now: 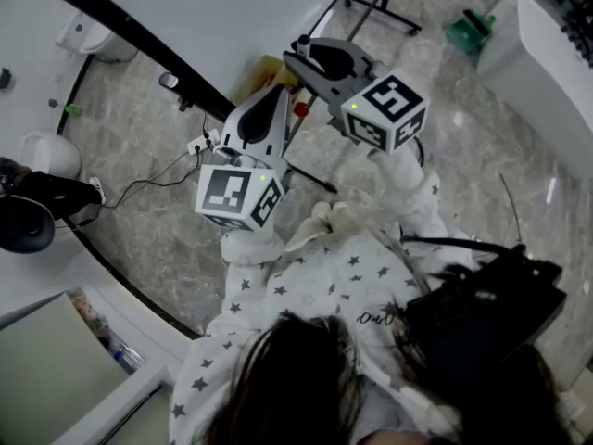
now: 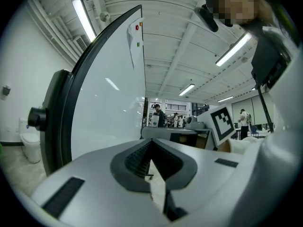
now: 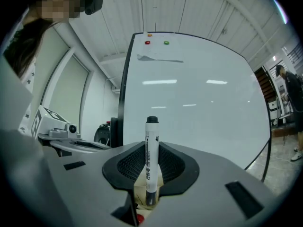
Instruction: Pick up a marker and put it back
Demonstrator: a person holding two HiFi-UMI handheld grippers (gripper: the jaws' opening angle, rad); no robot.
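Observation:
A white marker with a black cap (image 3: 151, 157) stands upright between the jaws of my right gripper (image 3: 150, 174), which is shut on its lower barrel. A whiteboard (image 3: 203, 103) fills that view just beyond the marker. Seen from the head view, the right gripper (image 1: 320, 63) is held level beside the board's dark edge (image 1: 139, 35), and the left gripper (image 1: 255, 128) sits lower and to its left. The left gripper (image 2: 151, 161) has its jaws together with nothing between them, and the whiteboard (image 2: 109, 103) stands at its left.
Red (image 3: 147, 42) and green (image 3: 166, 42) magnets and a paper sheet (image 3: 158, 57) sit near the board's top. A cable (image 1: 157, 179) trails over the marble floor. A black stand (image 1: 380, 7), a green object (image 1: 468, 31) and a white counter (image 1: 547, 54) stand to the right.

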